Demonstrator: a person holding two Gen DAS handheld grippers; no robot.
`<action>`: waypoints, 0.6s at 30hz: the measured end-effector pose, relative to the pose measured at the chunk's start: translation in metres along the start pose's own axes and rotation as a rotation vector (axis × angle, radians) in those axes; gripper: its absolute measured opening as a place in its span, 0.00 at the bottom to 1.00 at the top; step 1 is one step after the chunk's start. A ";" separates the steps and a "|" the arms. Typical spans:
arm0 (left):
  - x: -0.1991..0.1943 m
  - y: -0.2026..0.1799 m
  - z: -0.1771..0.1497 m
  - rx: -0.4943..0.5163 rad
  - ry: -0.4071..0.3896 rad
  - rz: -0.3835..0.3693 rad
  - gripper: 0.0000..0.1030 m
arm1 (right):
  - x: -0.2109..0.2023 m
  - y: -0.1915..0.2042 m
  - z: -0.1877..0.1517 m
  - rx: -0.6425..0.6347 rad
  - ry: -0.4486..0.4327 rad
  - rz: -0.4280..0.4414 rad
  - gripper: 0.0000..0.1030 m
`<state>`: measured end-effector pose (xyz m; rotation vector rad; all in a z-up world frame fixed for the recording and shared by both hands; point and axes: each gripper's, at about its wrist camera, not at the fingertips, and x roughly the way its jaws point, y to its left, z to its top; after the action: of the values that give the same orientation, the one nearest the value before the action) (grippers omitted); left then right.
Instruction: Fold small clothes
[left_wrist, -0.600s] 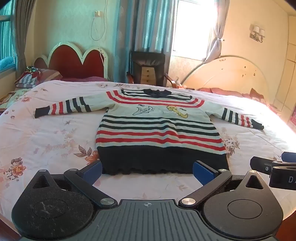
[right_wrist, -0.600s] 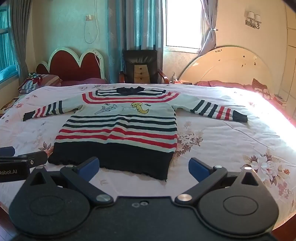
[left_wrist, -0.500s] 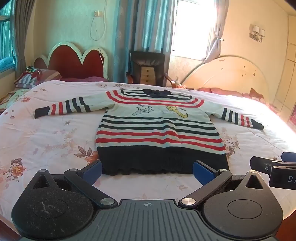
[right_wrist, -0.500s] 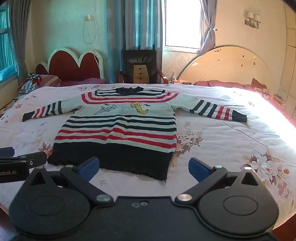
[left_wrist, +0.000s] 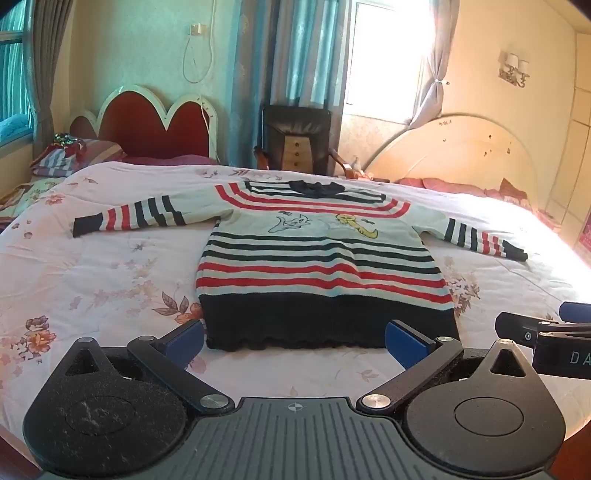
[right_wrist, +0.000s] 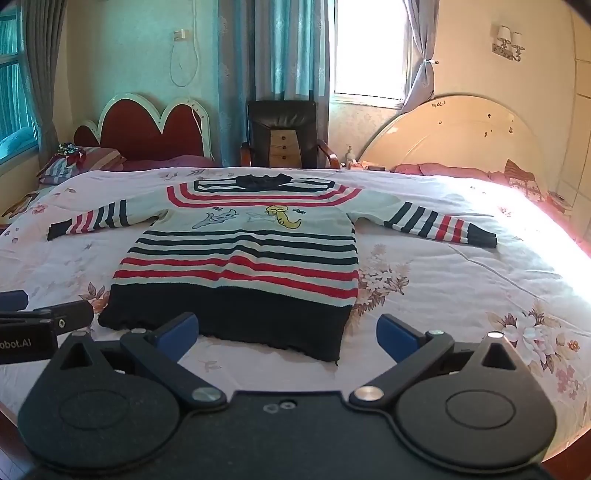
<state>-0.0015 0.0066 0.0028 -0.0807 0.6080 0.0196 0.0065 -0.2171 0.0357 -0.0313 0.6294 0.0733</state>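
Striped sweater (left_wrist: 317, 258) spread flat on the bed (left_wrist: 92, 280), sleeves out – ready for folding (hem nearest) – left gripper (left_wrist: 295, 338) and right gripper (right_wrist: 286, 332) both wide open, empty, hovering near hem.

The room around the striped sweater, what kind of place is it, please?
Most likely a home bedroom. The sweater lies spread flat on a bed with a floral cover. Behind it stand a red scalloped headboard and a curtained window.
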 end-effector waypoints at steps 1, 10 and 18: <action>0.000 0.000 0.000 0.001 0.000 0.001 1.00 | 0.000 0.001 0.000 0.000 -0.001 0.000 0.99; -0.003 0.002 -0.002 0.003 0.001 0.000 1.00 | -0.003 0.001 -0.001 -0.001 -0.008 -0.003 0.99; -0.004 0.000 -0.004 0.001 0.003 0.009 1.00 | -0.004 0.001 -0.001 -0.004 -0.008 0.001 0.99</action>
<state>-0.0073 0.0058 0.0020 -0.0767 0.6118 0.0277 0.0022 -0.2165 0.0370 -0.0344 0.6210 0.0753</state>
